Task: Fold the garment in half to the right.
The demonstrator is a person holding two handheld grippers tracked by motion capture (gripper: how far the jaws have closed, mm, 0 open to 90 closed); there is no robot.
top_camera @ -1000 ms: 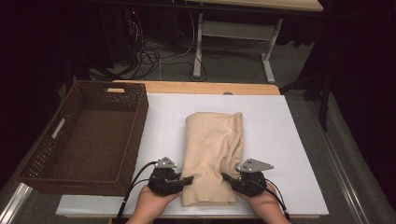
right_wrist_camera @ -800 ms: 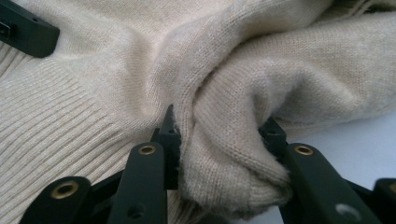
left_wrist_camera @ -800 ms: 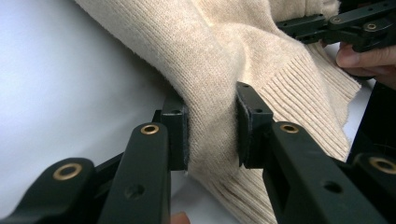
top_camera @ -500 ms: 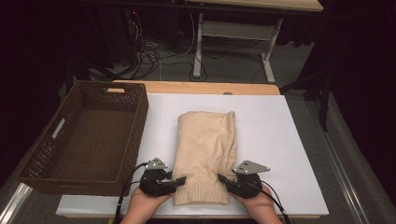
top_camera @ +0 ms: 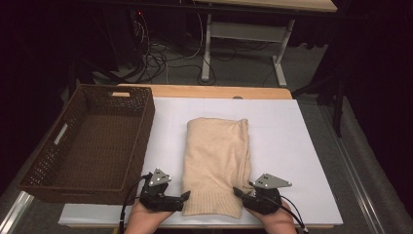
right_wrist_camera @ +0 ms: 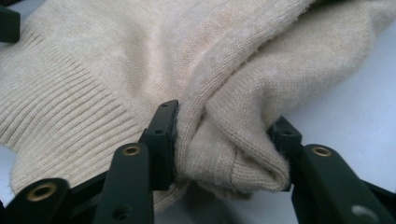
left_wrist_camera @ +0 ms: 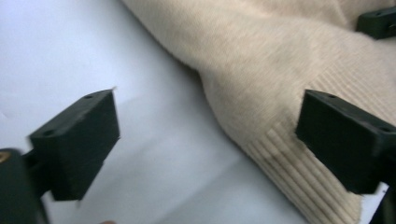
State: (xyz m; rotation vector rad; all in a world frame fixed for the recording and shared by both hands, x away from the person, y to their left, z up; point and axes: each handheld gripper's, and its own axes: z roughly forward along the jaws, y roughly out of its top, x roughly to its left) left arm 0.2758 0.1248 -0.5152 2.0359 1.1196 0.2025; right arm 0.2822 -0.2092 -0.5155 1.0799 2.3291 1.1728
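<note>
A folded beige sweater [top_camera: 214, 156] lies lengthwise on the white table top [top_camera: 302, 161], ribbed hem toward the near edge. My left gripper [top_camera: 186, 196] sits at the hem's left corner. Its jaws have just been opening and now stand wide apart [left_wrist_camera: 208, 140], with the sweater's edge [left_wrist_camera: 261, 56] lying loose between them, one jaw over bare table. My right gripper [top_camera: 237, 191] is at the hem's right corner. Its jaws [right_wrist_camera: 224, 135] have just been opening, but a bunched fold of the sweater [right_wrist_camera: 140, 56] still fills the gap and touches both pads.
A dark brown wicker basket [top_camera: 141, 146] stands empty on the table's left side, close to my left hand. Behind the table are a desk frame and cables on the floor. The white surface to the right of the sweater is bare.
My left jaws have opened off the sweater's hem. Both hands have slid slightly toward the near edge, and the sweater's near end now lies flatter.
</note>
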